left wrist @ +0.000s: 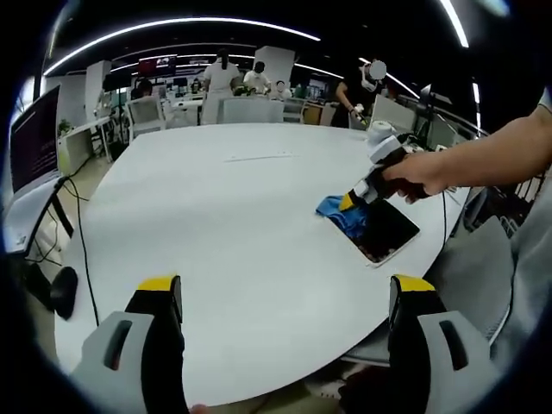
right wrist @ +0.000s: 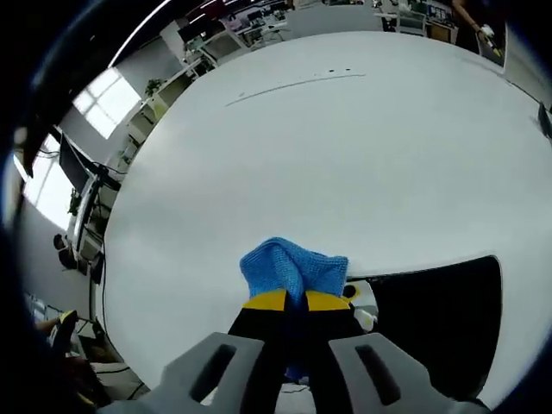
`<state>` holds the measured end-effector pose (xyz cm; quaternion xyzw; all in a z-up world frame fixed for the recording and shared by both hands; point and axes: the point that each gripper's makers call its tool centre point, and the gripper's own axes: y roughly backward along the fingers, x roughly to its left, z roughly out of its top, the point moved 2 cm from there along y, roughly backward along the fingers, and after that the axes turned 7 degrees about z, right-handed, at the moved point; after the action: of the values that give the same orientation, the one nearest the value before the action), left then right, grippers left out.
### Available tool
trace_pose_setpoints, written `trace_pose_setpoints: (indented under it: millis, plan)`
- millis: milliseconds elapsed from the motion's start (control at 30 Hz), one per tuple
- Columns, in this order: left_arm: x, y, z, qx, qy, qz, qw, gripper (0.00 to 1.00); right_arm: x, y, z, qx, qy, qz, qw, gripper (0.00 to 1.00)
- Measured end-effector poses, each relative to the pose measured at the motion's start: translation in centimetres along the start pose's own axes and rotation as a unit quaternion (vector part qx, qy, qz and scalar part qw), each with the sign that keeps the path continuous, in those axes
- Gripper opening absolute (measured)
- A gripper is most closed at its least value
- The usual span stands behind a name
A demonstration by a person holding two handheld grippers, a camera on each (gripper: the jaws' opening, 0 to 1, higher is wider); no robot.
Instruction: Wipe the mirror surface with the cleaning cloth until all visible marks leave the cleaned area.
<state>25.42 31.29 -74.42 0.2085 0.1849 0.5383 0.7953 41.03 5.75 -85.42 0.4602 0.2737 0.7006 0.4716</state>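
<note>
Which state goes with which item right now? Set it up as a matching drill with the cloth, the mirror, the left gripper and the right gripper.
Items:
1. cleaning cloth
2. mirror
3. left gripper
4. right gripper

States:
A. open, holding nothing
B. dark, lying flat on the white table
C. blue, bunched at the mirror's edge
D. shut on the cloth

Pairs: 1-C, 2-B, 3-A, 4-D

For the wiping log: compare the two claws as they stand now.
The left claw is open and holds nothing; the right claw is shut on the blue cloth. The left hangs above the table's edge; the right is at the mirror. Both have yellow tips.
</note>
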Motion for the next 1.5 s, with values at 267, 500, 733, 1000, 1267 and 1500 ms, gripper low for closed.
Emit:
trace_pose_setpoints:
  millis: [267, 500, 733, 1000, 1267, 1500]
  plan:
    - [-0.3, -0.2, 0.3, -0.007, 0.002, 0.001, 1.0000, 0.99, 0.5, 1.1, -1.8, 0.006, 0.012, 0.002, 0.9999, 0.00]
    - [-1.1, -0.3, 1.0, -0.015, 0.002, -0.004, 0.9999, 0.99, 0.9, 1.3, -3.4, 0.017, 0.032, 0.011, 0.9993, 0.00]
    - [-1.2, -0.3, 1.3, -0.022, 0.006, 0.000, 0.9997, 0.99, 1.2, 1.6, -4.0, 0.021, 0.016, 0.018, 0.9995, 0.00]
    - [-1.4, -0.1, 0.5, -0.012, -0.001, -0.001, 0.9999, 0.98, 1.6, 2.1, -4.9, 0.024, 0.019, 0.021, 0.9993, 0.00]
    - [-1.2, -0.3, 1.1, -0.020, 0.004, -0.002, 0.9998, 0.98, 1.6, 2.1, -4.9, 0.026, 0.032, 0.022, 0.9989, 0.00]
    - [-1.4, 0.1, 1.0, -0.029, 0.013, -0.004, 0.9995, 0.99, 1.4, 2.1, -4.8, 0.025, 0.044, 0.023, 0.9985, 0.00]
